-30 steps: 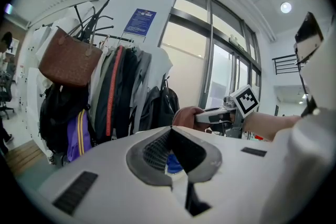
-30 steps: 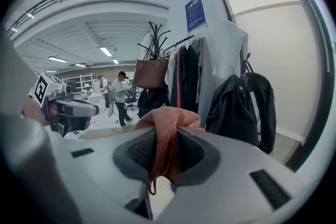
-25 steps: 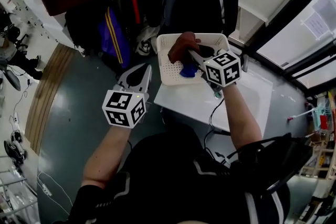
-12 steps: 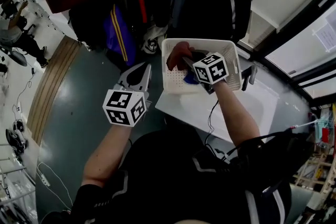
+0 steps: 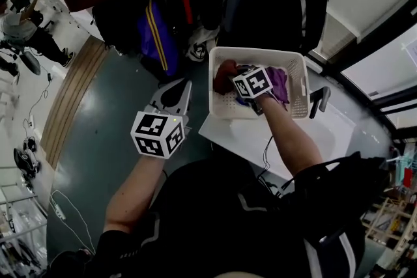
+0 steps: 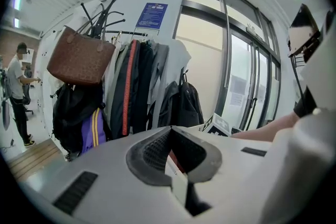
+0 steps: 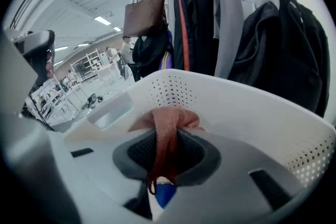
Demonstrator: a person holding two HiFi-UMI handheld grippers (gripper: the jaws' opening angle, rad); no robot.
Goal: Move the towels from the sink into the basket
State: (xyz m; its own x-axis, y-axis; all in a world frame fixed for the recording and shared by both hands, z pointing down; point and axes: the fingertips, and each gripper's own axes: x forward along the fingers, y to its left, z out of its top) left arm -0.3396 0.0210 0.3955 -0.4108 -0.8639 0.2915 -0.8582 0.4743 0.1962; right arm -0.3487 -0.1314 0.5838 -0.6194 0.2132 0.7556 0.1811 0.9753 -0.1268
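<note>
Two towels inside the white basket (image 5: 297, 106). The rust-brown towel (image 5: 225, 75) is pinched between the jaws of the right gripper (image 7: 168, 131), low in the basket. The purple towel (image 5: 279, 83) lies beside it. A blue scrap (image 7: 164, 194) sits under the jaws, possibly a third towel. The left gripper (image 6: 169, 131) is closed on nothing, over the floor to the left of the basket.

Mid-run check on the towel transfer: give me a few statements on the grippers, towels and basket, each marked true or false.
1. The right gripper is clamped on a reddish-brown towel. True.
2. The right gripper hangs over the sink. False: it is down inside the white basket.
3. The left gripper holds a towel. False: its jaws are together with nothing between them, over the floor beside the basket.
4. A purple towel lies in the basket. True.
</note>
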